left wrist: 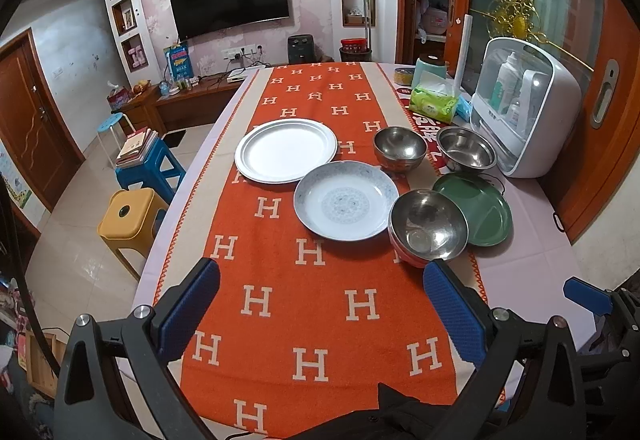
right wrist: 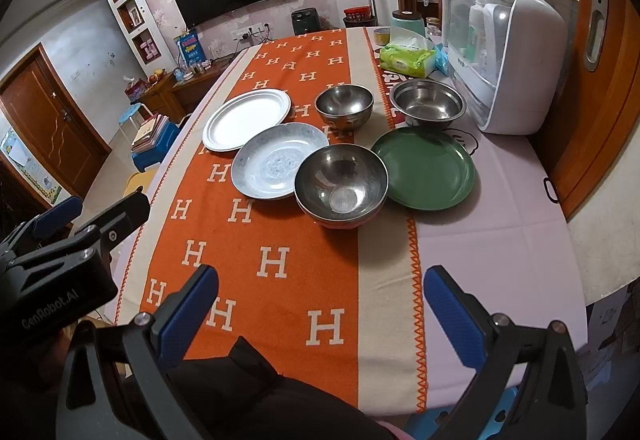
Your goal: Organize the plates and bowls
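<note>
I have both claws spread and empty above the near end of the table (left wrist: 520, 256): left claw (left wrist: 320, 304), right claw (right wrist: 320, 304). Ahead lie a white plate (left wrist: 285, 150), a patterned plate (left wrist: 346, 200) touching it, a green plate (right wrist: 424, 168), and three steel bowls (right wrist: 341, 184), the nearest overlapping the green plate's edge.

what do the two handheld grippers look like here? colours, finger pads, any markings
Both match: black angular plastic bodies with silver screws at the pivots, and two flat fingers faced with textured blue pads. The left gripper and right gripper look identical from their own cameras. In the right wrist view, the left gripper's body carries white "GenRobot.AI" lettering. A dark sleeve shows below. No cables visible.
</note>
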`<state>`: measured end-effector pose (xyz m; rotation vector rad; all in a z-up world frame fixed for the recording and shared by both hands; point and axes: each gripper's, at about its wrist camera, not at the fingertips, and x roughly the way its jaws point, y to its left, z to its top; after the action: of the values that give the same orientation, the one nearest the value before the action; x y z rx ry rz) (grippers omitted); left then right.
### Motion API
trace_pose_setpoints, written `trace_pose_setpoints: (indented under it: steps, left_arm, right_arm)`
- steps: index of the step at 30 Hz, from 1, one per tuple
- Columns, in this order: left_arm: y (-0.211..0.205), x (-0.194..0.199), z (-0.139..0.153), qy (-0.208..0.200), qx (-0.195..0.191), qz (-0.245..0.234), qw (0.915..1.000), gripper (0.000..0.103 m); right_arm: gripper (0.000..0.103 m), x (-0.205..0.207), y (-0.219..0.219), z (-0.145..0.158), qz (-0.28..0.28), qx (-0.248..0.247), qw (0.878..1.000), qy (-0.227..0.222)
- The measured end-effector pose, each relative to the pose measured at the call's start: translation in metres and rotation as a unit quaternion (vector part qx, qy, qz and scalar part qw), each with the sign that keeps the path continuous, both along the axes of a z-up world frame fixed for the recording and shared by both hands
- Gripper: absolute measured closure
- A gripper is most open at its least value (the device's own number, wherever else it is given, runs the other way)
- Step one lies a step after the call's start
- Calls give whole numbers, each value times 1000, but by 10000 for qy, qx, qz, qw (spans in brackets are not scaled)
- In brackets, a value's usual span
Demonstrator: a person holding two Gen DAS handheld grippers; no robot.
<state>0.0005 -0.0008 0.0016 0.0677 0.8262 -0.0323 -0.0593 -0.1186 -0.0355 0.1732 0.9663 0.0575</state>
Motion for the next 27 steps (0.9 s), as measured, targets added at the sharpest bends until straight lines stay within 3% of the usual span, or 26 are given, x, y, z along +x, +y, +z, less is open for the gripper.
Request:
trace_pose_setpoints:
  steps: [27]
  left_arm:
    - [-1, 7, -7, 160, 121, 0, 9998, 1]
  right_arm:
    - [1, 3, -1, -9, -38, 55, 9999, 124]
